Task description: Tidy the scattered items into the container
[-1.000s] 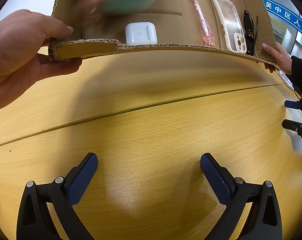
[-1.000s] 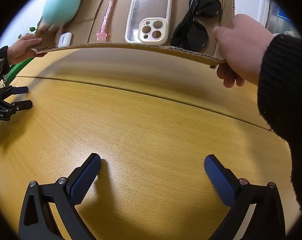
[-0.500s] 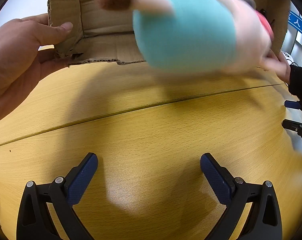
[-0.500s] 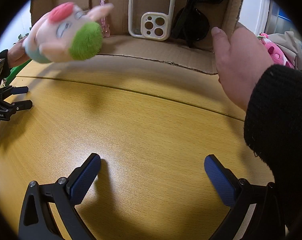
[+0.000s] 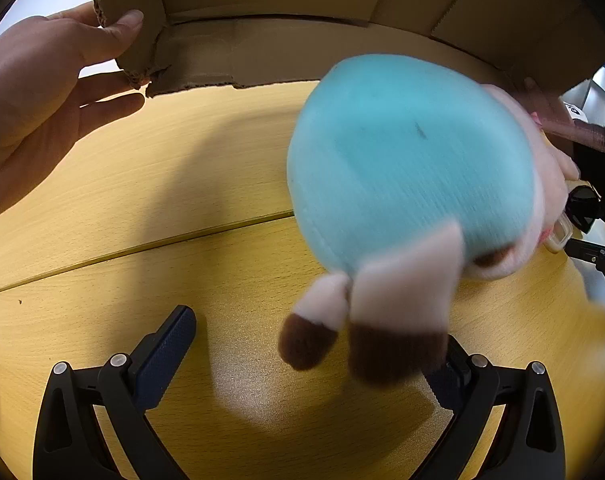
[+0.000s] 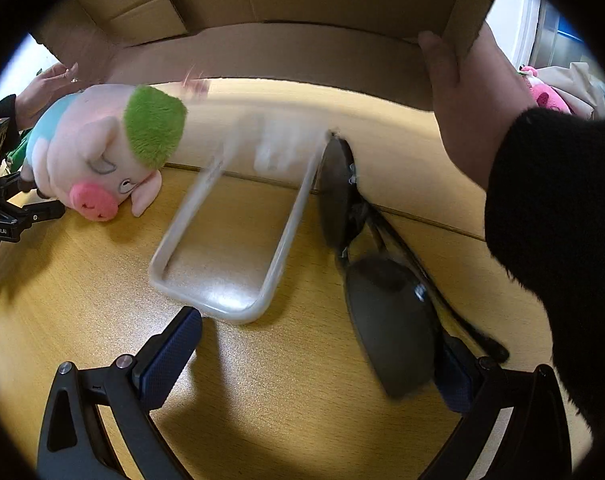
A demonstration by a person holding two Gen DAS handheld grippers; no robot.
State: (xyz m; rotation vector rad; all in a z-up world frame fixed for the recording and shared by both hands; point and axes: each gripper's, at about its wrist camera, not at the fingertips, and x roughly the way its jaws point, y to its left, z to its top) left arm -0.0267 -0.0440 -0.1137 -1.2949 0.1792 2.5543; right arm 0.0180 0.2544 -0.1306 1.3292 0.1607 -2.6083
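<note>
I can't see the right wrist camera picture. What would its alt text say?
A plush pig, a clear phone case and dark sunglasses lie blurred on a wooden table below a tipped cardboard box held by bare hands. The open right gripper frames the foreground.

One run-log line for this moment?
stage: setup, box tipped by hands | pig plush, phone case, sunglasses spilling on table | left gripper, right gripper open, idle

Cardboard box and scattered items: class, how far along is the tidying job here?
Nothing is done: the cardboard box is held tipped up by bare hands. Nothing is in hand: both grippers, left and right, are open. Left to pack: plush pig, phone case, sunglasses.
</note>
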